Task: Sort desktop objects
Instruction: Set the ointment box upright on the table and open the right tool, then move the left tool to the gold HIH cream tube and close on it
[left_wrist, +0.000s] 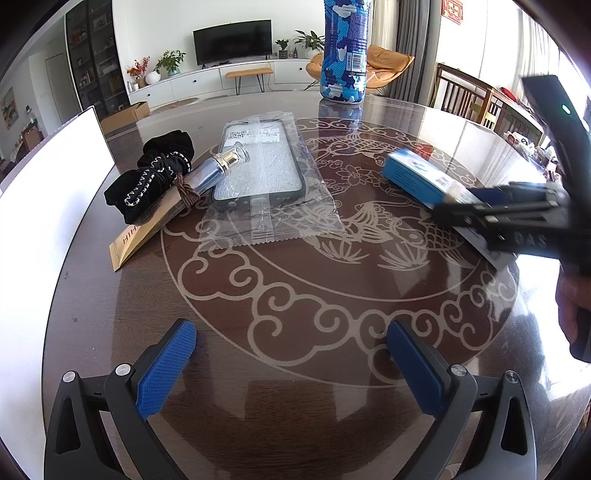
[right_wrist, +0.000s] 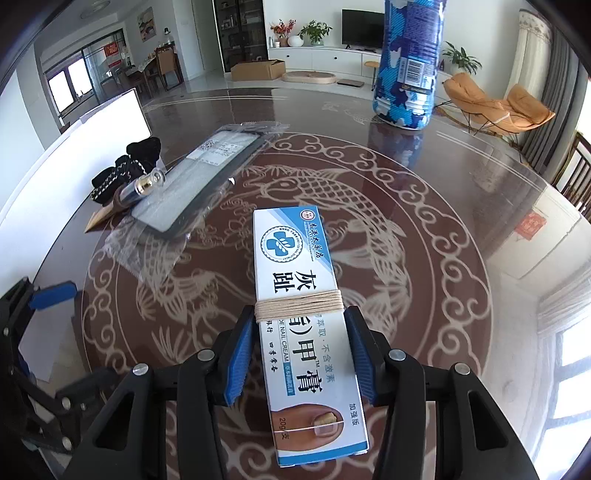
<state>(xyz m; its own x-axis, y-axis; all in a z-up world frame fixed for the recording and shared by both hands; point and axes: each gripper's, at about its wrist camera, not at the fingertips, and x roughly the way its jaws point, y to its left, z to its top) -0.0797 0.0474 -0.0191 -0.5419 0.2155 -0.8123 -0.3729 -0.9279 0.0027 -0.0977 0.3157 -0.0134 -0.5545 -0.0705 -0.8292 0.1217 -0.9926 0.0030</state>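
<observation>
Two blue fingers of the right gripper (right_wrist: 299, 350) clasp the white-and-blue cardboard cream box (right_wrist: 306, 321) across its width, long axis pointing ahead; left gripper (left_wrist: 291, 363) wide, empty

On the worktop (right_wrist: 424, 206) a box (right_wrist: 295, 280) lies near the middle, lengthwise between the right tool's (right_wrist: 299, 354) fingers. Far behind it, to the right, stands a bottle (right_wrist: 406, 66). To its left lies a bagged phone case (right_wrist: 207, 177); a small vial (right_wrist: 142, 186) rests on the case's left edge, with a cloth pouch (right_wrist: 122, 170) beyond, at the worktop's left edge.
</observation>
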